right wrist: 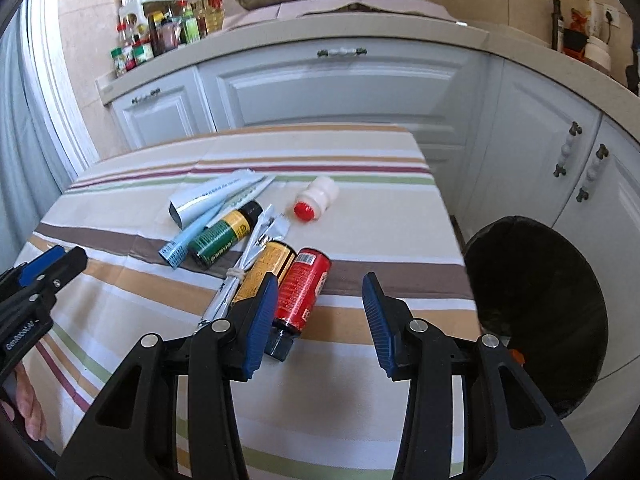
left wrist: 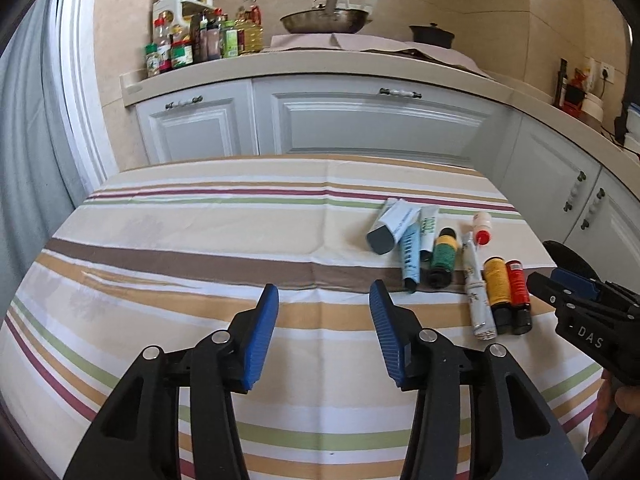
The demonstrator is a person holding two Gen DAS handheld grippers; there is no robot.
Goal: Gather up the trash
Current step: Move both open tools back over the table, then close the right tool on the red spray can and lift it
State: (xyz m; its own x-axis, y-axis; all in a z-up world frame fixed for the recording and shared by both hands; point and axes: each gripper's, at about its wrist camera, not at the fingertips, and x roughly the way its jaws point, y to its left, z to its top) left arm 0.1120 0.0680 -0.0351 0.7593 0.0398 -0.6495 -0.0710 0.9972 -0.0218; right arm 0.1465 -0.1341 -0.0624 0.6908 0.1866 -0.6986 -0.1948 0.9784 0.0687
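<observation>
Pick-up step is being approached: right tool point(right wrist: 320, 312), spread and empty, is being hovered beside red bottle point(right wrist: 302, 288) on desk point(right wrist: 360, 400), bin point(right wrist: 536, 304) at 3 o'clock; left tool point(left wrist: 324, 332) likewise spread, empty.

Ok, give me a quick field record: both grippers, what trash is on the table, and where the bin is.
left gripper: open, empty, above bare tablecloth
right gripper: open, empty, nearest the red bottle
trash on table: red bottle, yellow bottle, green bottle, white red-capped bottle, several tubes
bin: black-lined, beside the table's right edge
</observation>
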